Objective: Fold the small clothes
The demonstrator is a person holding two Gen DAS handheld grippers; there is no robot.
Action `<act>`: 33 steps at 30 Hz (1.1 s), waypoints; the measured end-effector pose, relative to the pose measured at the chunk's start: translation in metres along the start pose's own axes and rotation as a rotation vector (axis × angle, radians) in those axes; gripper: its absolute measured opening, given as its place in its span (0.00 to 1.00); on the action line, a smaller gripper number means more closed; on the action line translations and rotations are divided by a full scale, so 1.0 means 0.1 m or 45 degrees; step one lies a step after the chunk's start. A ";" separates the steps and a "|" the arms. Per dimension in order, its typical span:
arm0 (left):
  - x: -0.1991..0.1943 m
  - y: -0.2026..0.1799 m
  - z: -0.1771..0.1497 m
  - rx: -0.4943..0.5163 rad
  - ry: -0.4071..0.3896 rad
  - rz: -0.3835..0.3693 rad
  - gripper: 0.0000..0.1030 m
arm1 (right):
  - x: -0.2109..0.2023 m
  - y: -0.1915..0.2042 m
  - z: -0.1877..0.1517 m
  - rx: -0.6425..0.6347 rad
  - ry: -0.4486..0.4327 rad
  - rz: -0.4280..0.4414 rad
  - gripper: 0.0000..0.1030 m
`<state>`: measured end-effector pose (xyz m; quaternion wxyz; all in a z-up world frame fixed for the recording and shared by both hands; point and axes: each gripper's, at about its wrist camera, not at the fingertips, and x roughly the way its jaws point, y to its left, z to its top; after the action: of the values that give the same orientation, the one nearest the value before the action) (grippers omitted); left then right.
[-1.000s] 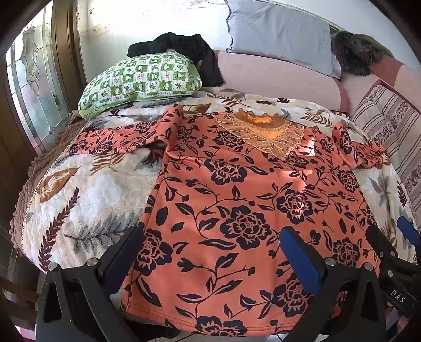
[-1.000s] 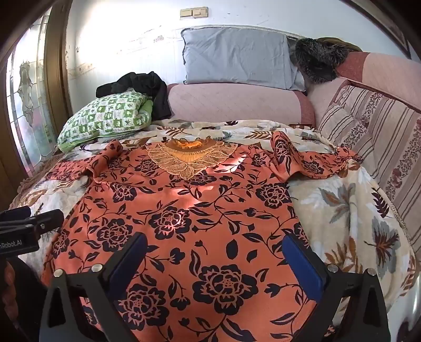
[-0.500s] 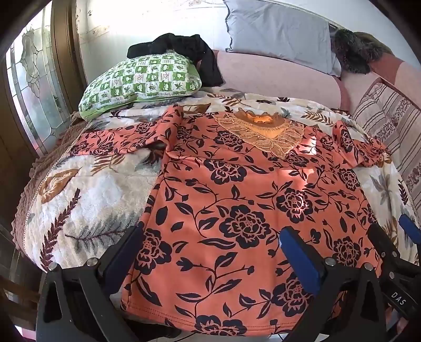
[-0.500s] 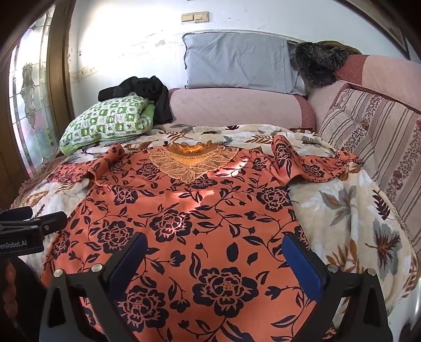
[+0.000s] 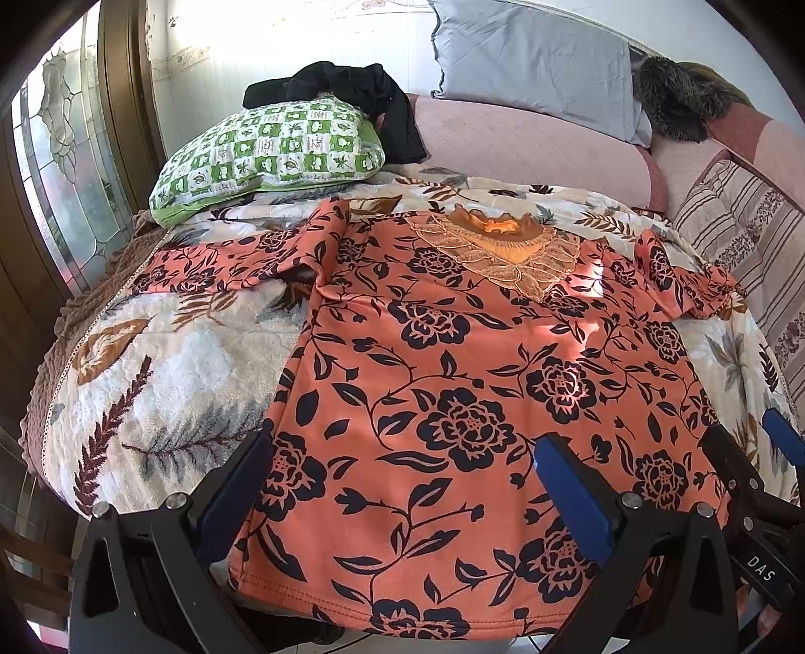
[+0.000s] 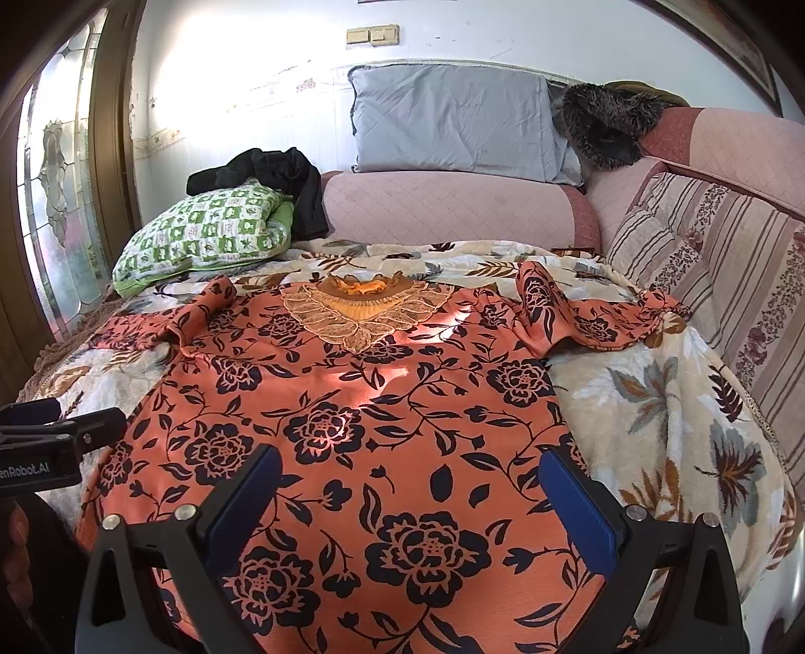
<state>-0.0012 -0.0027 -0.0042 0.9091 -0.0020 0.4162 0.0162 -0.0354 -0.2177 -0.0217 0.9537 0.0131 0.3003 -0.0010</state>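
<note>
Daylight is coming in through the window (image 5: 60, 191) at left, blowing out the wall (image 5: 282, 45) behind. Sun patches are falling on the shirt (image 5: 593, 274) near its collar. Fisheye is bending the edges, with black vignette filling the corners. Both views are staying sharp, no motion blur.

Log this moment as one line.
shirt flat on blanket | left gripper open | right gripper open | both above hem | fold not begun

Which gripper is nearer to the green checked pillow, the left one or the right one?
Left. The left gripper hangs over the shirt's hem on the pillow's side of the bed. The right gripper is over the hem further toward the striped cushions, away from the pillow.
</note>
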 end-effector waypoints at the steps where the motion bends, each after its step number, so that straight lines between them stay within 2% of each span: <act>1: 0.00 0.00 0.00 -0.001 -0.001 -0.001 1.00 | 0.00 0.00 0.00 0.000 -0.001 0.000 1.00; 33: -0.01 -0.02 0.02 0.004 0.003 -0.012 1.00 | -0.01 -0.01 0.01 -0.008 -0.008 -0.005 1.00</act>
<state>-0.0003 -0.0050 -0.0020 0.9088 -0.0027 0.4171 0.0113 -0.0352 -0.2183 -0.0204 0.9547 0.0094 0.2974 -0.0018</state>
